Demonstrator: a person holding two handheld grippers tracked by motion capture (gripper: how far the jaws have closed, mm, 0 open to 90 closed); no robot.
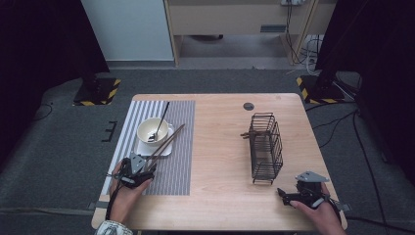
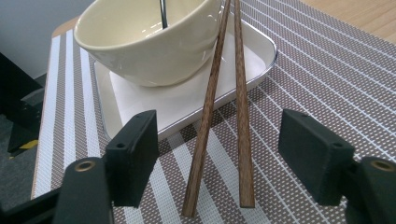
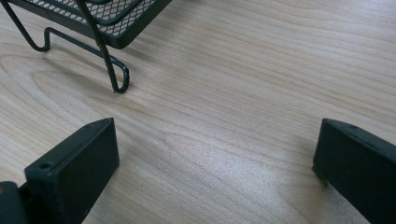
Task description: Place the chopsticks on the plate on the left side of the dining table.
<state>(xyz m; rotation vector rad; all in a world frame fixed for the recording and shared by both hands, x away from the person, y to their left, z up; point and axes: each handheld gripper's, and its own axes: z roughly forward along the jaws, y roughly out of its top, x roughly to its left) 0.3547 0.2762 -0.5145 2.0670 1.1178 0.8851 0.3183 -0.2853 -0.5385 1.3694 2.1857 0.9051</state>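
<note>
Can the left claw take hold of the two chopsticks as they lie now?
Probably yes. The left claw is open, and the chopsticks lie between its jaws without touching either pad, their near ends on the striped placemat, their far ends resting on the white tray. Nothing blocks closing.

No text, label, brand, number or sign can be read anywhere in the pictures. The only markings are patterns, not writing: yellow-and-black hazard stripes on the two stand bases on the floor beyond the tabletop, and plain stripes woven into the placemat.
</note>
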